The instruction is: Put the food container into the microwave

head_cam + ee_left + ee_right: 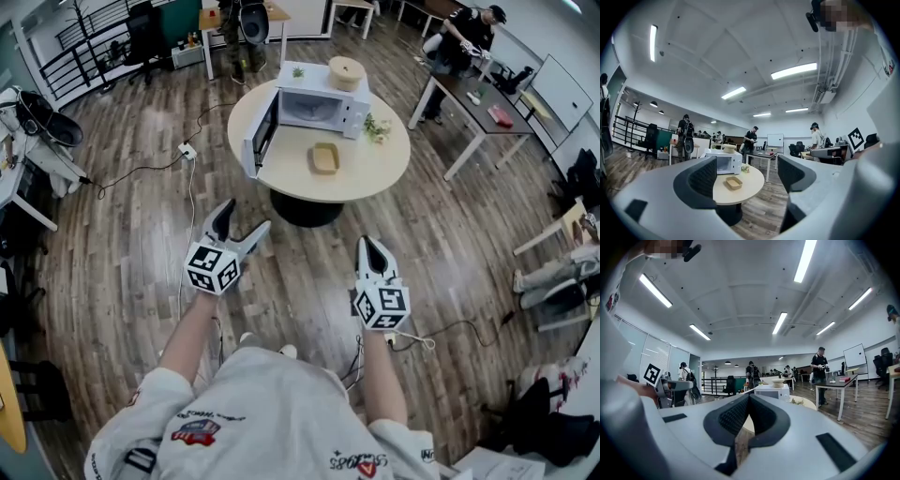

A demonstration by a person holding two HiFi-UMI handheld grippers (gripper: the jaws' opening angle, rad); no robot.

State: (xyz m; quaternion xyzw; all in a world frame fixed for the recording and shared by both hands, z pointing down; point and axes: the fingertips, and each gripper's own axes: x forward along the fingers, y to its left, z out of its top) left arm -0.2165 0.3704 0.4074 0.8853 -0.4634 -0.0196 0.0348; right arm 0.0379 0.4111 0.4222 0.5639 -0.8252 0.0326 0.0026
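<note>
Office room with wooden floor, round table [380,173] ahead, two grippers held before its near edge.

Microwave [319,105] at the far edge of the table, door [260,136] swung open to the left. Food container [324,157] near the table's middle, just before the microwave, not touching it. Left gripper [246,217] with jaws wide apart, nothing between them. Right gripper [372,248] with jaws pressed together, empty.

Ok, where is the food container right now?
In the head view, the food container sits on the round table straight ahead, just in front of the microwave and to the right of its open door.
</note>
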